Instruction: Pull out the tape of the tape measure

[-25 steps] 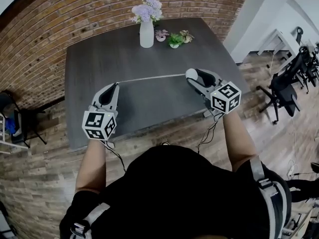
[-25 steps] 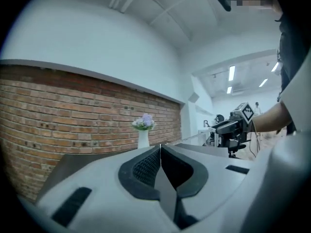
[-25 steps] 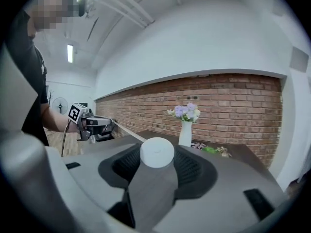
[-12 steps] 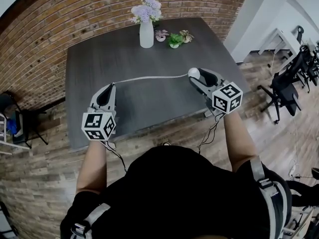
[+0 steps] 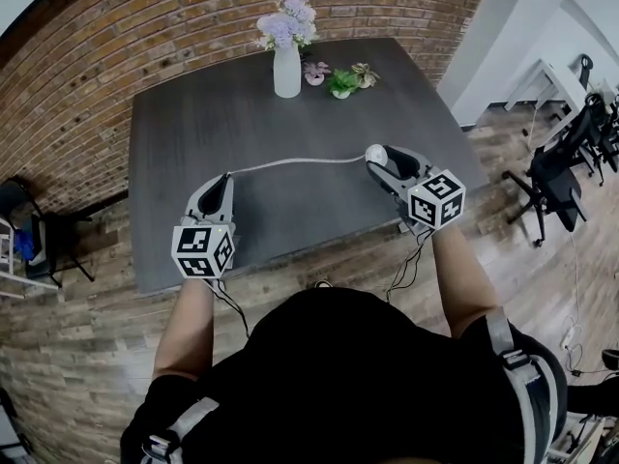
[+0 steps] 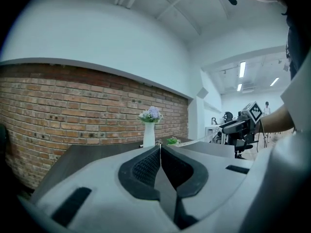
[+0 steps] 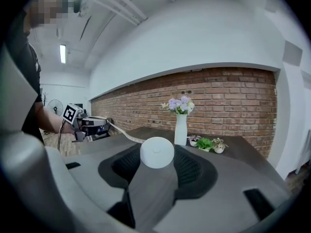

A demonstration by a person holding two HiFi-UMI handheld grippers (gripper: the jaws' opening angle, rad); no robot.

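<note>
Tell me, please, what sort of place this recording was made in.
Most likely an office or shared workspace. Black office chairs stand by white desks at the right on a wood-plank floor. A dark table bearing a vase of flowers sits against a brick wall.

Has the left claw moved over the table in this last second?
Yes, slightly: the left claw has shifted right and toward the table's near edge, and the tape now sags.
</note>
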